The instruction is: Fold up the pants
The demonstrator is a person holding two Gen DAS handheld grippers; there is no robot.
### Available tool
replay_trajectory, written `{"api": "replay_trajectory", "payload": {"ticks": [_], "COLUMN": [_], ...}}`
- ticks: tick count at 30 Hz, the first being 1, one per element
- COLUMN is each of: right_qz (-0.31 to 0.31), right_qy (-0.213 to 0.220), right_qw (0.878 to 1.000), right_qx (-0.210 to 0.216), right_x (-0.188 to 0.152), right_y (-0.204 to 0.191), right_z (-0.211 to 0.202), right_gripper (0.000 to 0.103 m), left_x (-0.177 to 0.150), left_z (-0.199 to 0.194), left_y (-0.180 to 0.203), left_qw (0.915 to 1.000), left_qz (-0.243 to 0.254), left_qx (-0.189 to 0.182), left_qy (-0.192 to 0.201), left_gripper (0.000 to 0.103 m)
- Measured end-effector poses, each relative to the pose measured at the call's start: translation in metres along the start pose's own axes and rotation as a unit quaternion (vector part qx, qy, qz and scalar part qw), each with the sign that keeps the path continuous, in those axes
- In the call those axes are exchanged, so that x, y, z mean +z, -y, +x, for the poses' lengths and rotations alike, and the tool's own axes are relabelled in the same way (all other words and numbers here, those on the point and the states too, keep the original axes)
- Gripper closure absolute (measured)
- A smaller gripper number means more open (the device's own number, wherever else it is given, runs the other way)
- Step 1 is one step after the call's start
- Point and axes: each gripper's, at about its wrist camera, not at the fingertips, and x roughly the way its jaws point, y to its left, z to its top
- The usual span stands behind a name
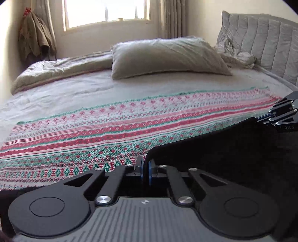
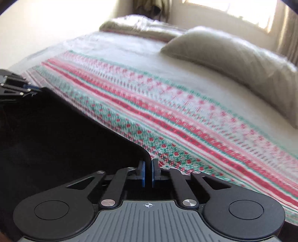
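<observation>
Pants: black pants [image 1: 232, 154] hang stretched between the two grippers at the near edge of the bed, in front of the patterned blanket; the cloth fills the lower right of the left wrist view and the lower left of the right wrist view [image 2: 61, 134].
Top edge of the pants: runs as a taut, slightly sagging line from one gripper to the other, lifted clear of the blanket at that edge.
Left gripper: the left gripper [image 1: 146, 165] has its blue pads [image 1: 141, 167] clenched on a corner of the black cloth, which rises out from between them.
Right gripper: the right gripper [image 2: 148, 168] likewise pinches the opposite corner of the pants between its blue pads [image 2: 143, 172]; the fabric curls up and away to its left.
Cross view: each gripper shows at the edge of the other's picture, fingers clamped on the far corner of the cloth.
Blanket: a knitted blanket [image 1: 111, 126] in red, green and white bands lies flat across the bed.
Pillow: a grey-beige pillow [image 1: 167, 57] rests beyond the blanket, near the padded headboard [image 1: 270, 42].
Quilt: a folded quilt [image 1: 61, 70] lies along the far side under the window [image 1: 106, 13].
Sharpness: the right wrist view is blurred.
</observation>
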Motion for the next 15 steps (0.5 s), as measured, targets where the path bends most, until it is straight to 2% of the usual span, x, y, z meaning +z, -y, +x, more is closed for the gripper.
{"api": "replay_trajectory", "payload": {"ticks": [4, 8, 15], "right_qz": [0.000, -0.026, -0.049], "right_qy": [0.030, 0.047, 0.058], "right_qw": [0.999, 0.998, 0.996], "right_qx": [-0.019, -0.034, -0.044], "right_x": [-0.004, -0.018, -0.064], "right_y": [-0.014, -0.042, -0.090], "right_z": [-0.052, -0.102, -0.168], "right_gripper": [0.098, 0.099, 0.099], "left_x": [-0.008, -0.024, -0.070], "left_z": [-0.046, -0.092, -0.152], "left_y": [0.017, 0.032, 0.048], "left_qw": [0.9997, 0.9991, 0.9988], "left_qz": [-0.003, -0.006, -0.030], "left_qx": [0.011, 0.024, 0.025], "left_qy": [0.021, 0.034, 0.028], "left_gripper": [0.095, 0.095, 0.095]}}
